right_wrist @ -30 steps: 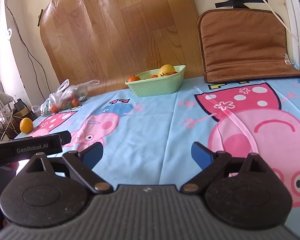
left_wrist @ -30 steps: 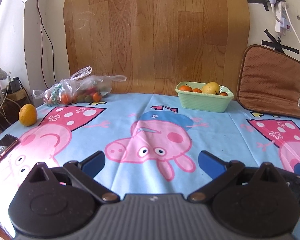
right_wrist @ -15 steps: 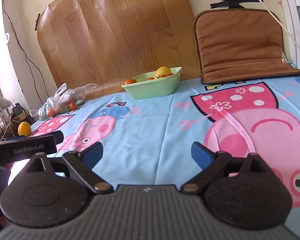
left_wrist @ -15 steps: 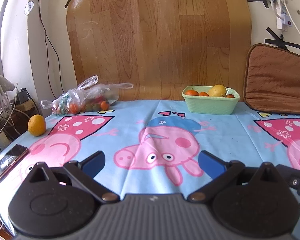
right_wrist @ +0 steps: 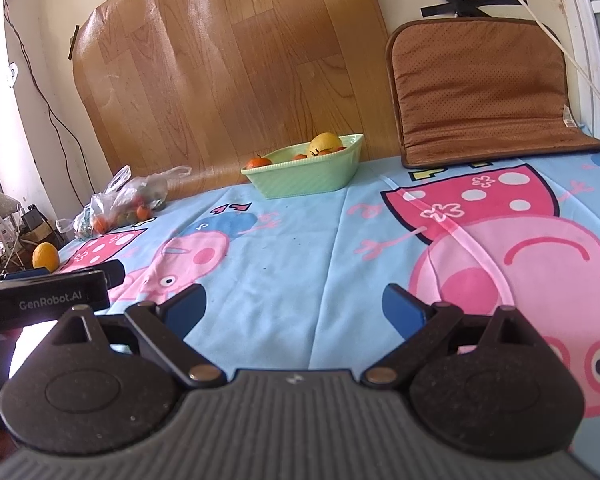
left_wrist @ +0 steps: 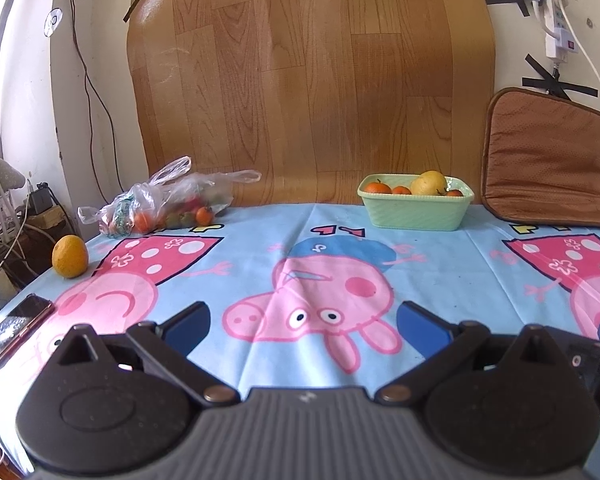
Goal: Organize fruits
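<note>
Left wrist view shows the left gripper (left_wrist: pixel 302 330) low over the near edge of the bench (left_wrist: pixel 260 240), its blue fingers (left_wrist: pixel 186 326) spread wide with nothing between them. The right gripper (right_wrist: pixel 294 308) hangs beside it, likewise spread wide and empty.

The fruit lies in three places. A loose orange (left_wrist: pixel 69 256) sits alone by the bench's left edge, near a phone (left_wrist: pixel 14 326). A clear plastic bag (left_wrist: pixel 164 204) of small red, orange and green fruits slumps at the far left corner. A pale green basket (left_wrist: pixel 414 210) at the far edge already holds several small oranges and a larger yellow fruit (left_wrist: pixel 429 183).

The loose orange looks firm, round and likely to roll, so I would close on its widest part from both sides, gently enough not to bruise it. The bag is thin, slack and slippery; its small fruits are probably soft, so pinching the gathered handles seems safer than squeezing the bulk.
</note>
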A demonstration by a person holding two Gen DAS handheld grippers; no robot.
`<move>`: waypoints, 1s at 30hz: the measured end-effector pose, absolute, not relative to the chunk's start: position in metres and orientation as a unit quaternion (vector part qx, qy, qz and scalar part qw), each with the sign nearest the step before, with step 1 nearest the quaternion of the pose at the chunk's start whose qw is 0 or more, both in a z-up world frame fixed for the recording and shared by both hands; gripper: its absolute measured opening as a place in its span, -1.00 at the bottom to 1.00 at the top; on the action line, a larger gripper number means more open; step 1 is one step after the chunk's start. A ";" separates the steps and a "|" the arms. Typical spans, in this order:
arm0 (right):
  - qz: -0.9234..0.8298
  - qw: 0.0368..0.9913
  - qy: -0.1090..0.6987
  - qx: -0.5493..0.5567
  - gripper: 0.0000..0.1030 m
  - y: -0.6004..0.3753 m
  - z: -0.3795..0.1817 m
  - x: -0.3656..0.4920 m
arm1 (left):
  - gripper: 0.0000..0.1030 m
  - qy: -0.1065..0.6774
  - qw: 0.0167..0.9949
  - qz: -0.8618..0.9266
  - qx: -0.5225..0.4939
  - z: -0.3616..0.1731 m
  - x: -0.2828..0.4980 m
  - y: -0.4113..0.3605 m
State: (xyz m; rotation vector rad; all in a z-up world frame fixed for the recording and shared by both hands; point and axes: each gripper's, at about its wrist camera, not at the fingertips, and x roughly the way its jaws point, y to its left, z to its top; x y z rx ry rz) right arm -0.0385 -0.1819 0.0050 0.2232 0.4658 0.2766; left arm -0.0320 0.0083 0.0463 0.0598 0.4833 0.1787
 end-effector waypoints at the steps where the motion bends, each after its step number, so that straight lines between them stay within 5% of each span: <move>1: 0.135 0.958 0.229 0.107 0.87 -0.182 0.005 -0.039 | 1.00 0.239 0.967 0.087 0.028 0.046 -0.033 0.008; 30: 0.134 0.961 0.223 0.094 0.87 -0.171 0.002 -0.041 | 1.00 0.272 0.959 0.078 0.016 0.040 -0.037 0.015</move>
